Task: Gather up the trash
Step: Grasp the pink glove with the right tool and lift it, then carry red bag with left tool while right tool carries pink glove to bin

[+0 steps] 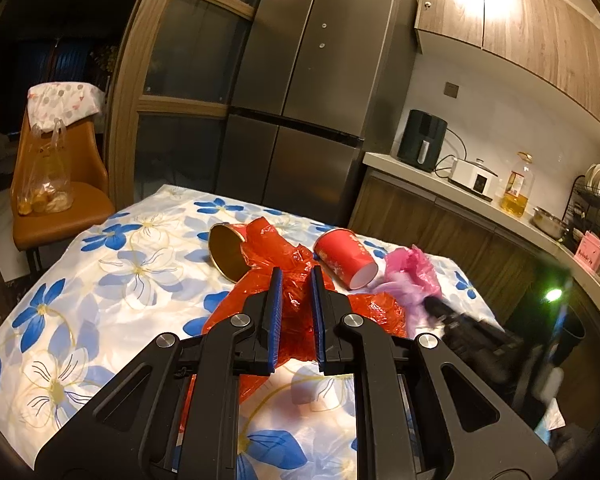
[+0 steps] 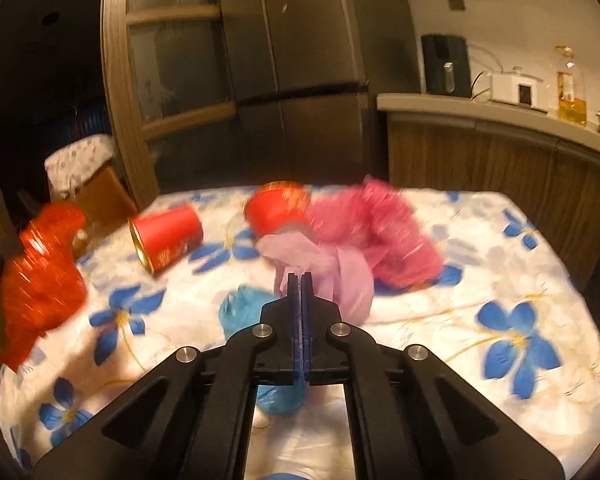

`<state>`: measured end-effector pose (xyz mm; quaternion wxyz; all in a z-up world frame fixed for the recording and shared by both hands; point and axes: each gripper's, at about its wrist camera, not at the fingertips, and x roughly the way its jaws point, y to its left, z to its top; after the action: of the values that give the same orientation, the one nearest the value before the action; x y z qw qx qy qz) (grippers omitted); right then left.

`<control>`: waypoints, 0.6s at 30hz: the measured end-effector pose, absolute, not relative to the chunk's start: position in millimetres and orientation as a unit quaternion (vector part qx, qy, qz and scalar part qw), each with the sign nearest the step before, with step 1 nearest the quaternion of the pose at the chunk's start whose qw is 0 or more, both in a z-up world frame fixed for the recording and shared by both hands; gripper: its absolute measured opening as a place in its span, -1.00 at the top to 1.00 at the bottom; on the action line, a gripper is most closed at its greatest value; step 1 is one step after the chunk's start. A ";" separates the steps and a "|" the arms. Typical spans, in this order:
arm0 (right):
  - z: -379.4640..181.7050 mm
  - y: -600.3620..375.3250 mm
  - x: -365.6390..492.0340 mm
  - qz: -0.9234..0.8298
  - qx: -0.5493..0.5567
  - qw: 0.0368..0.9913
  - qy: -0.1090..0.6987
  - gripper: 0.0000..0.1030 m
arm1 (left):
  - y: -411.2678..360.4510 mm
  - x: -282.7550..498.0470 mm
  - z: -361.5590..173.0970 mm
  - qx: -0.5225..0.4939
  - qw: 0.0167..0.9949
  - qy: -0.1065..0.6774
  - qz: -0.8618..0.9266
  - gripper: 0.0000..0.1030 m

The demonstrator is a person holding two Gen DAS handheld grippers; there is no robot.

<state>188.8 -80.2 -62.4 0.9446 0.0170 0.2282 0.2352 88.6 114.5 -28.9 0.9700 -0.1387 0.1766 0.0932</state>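
My left gripper (image 1: pixel 296 276) is shut on a crumpled red plastic bag (image 1: pixel 364 308) that spreads over the flowered tablecloth (image 1: pixel 100 280). Past it lie two red paper cups on their sides, one (image 1: pixel 228 252) showing its gold inside and one (image 1: pixel 346 258) to the right. My right gripper (image 2: pixel 300 277) is shut, its tips pinching lilac plastic (image 2: pixel 340 276) that adjoins a pink bag (image 2: pixel 380 232). A blue bag (image 2: pixel 240 308) lies under the right fingers. The right wrist view is blurred and shows both cups (image 2: pixel 166 236) (image 2: pixel 274 208).
An orange chair (image 1: pixel 80 184) with a bag of fruit (image 1: pixel 44 184) stands left of the table. Behind it are a steel fridge (image 1: pixel 308 100) and a counter (image 1: pixel 440 184) with an air fryer (image 1: pixel 422 146), an oil bottle (image 1: pixel 516 188) and a dish rack (image 1: pixel 592 196).
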 end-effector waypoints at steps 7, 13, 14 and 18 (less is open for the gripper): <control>-17.6 -125.0 164.3 0.222 0.045 0.959 0.171 0.97 | 100.4 86.9 -25.5 -0.135 0.972 0.173 0.077 0.75; -2.4 -151.9 150.6 0.205 0.053 0.966 0.152 0.97 | 80.0 86.9 -23.6 -0.126 0.976 0.171 0.056 0.75; -0.8 -156.6 148.4 0.201 0.053 0.967 0.150 0.97 | 76.2 87.4 -23.3 -0.125 0.976 0.172 0.052 0.75; 2.4 -173.6 141.2 0.188 0.054 0.970 0.142 0.97 | 56.4 91.4 -20.9 -0.113 0.978 0.172 0.032 0.75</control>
<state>141.2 -173.6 2.4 0.9704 0.0539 0.1420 0.1879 91.4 56.4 -20.9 0.9781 -0.1131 0.1717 0.0320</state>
